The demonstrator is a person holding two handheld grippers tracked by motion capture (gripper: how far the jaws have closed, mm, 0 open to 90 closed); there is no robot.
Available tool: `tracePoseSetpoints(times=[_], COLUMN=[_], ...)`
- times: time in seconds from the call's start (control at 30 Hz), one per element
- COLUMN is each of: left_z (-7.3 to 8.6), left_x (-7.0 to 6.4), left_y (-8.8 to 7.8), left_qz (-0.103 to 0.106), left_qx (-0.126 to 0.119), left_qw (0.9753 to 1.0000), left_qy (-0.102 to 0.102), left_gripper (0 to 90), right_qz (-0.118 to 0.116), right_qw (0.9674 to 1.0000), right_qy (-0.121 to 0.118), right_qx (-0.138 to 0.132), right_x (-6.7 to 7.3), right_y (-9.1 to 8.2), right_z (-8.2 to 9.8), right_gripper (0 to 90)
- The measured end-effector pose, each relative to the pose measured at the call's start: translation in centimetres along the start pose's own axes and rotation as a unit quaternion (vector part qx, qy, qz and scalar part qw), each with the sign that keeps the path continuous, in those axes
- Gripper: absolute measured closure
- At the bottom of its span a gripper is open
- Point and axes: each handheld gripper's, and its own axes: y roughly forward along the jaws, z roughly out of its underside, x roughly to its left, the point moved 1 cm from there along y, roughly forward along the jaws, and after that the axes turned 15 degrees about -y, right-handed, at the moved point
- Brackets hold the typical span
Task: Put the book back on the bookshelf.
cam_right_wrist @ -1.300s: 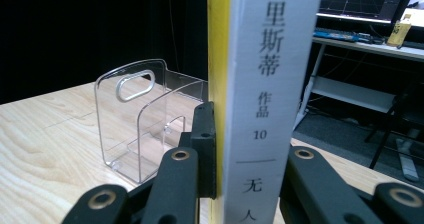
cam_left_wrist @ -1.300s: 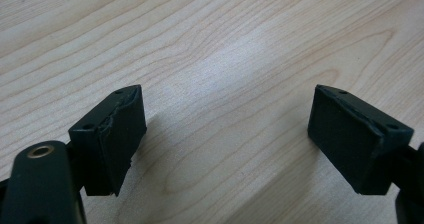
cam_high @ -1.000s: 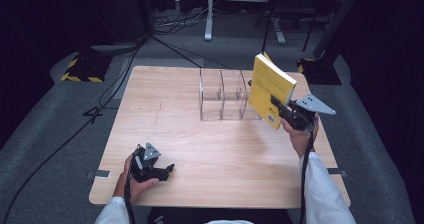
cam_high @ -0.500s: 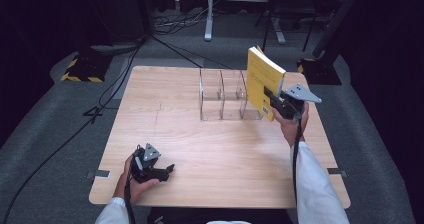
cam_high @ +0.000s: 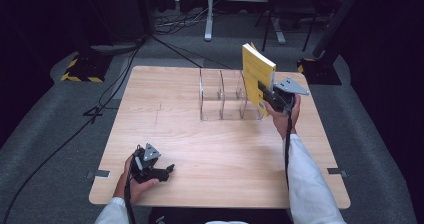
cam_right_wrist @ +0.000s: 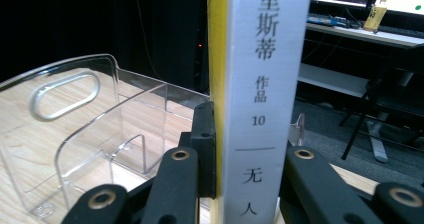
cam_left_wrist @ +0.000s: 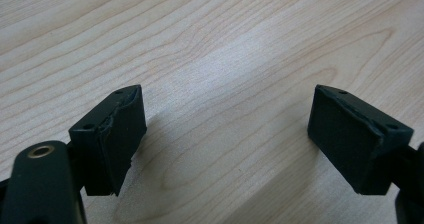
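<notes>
- Dark studio floor with trailing cables and stand feet surrounds a pale wooden table (cam_high: pixel 200 149) at frame centre.
- Clear acrylic divided rack (cam_high: pixel 225 96), upper centre of the table: every visible compartment stands empty.
- Yellow-covered paperback book with white spine (cam_high: pixel 257 76), held upright in the air at the rack's right end, not yet in a slot.
- Right gripper (cam_high: pixel 270 96): jaws clamped on the book's lower part.
- Left gripper (cam_high: pixel 167 170): lower left, resting on the table, jaws wide apart, holding nothing.
- Progress, judged: book lifted and carried to the rack; slotting and release remain.
- Spine lettering (cam_right_wrist: pixel 260 89): "里斯蒂", "作品 10", "无人"; the rest is cut off.
</notes>
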Motion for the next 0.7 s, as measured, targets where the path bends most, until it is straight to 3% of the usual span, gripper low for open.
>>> tracePoseSetpoints(times=[0.43, 0.7], left_z=[0.0, 0.0], left_x=[0.0, 0.0], left_y=[0.0, 0.0], left_qz=[0.000, 0.000], left_qx=[-0.001, -0.001], left_qw=[1.0000, 1.0000], left_qy=[0.001, 0.000], left_gripper=[16.1, 16.1], right_qz=[0.016, 0.011], right_qw=[0.9996, 0.9991], right_qy=[0.022, 0.041], right_qx=[0.001, 0.004], right_x=[0.4, 0.5], right_y=[1.7, 2.5], right_z=[1.0, 2.1], right_gripper=[75.9, 75.8])
